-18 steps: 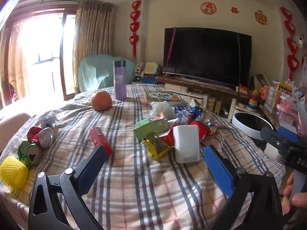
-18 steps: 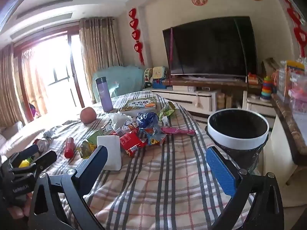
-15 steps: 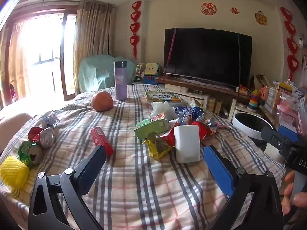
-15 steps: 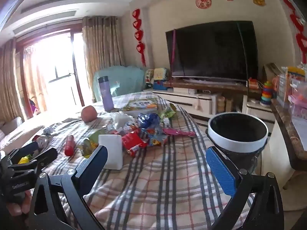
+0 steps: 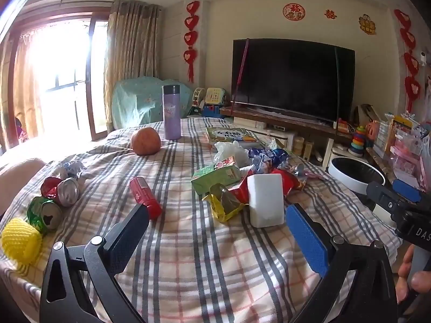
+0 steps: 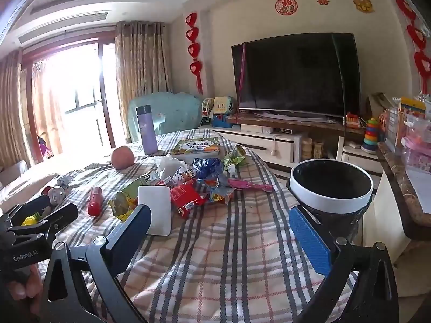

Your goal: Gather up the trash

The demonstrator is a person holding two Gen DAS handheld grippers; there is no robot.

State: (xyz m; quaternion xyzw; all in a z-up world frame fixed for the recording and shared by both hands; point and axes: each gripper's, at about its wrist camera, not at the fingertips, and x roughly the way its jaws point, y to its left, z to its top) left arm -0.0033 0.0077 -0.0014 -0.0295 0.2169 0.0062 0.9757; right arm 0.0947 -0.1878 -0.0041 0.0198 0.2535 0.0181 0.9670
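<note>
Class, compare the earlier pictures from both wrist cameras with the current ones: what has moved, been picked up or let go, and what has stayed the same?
Almost nothing changed. The right wrist view drifted slightly between the earlier pictures; nothing was taken hold of or let go. The left claw and right claw stay wide open and empty above the checked cloth. The white box, the wrappers, the cans and the bin lie where they were.

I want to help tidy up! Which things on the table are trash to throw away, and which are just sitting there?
Trash job: crushed cans, red tube, yellow wrapper, green carton, red packet, blue wrapper, tissue, bin.

Just there: purple flask, orange fruit, picture book, white box.
</note>
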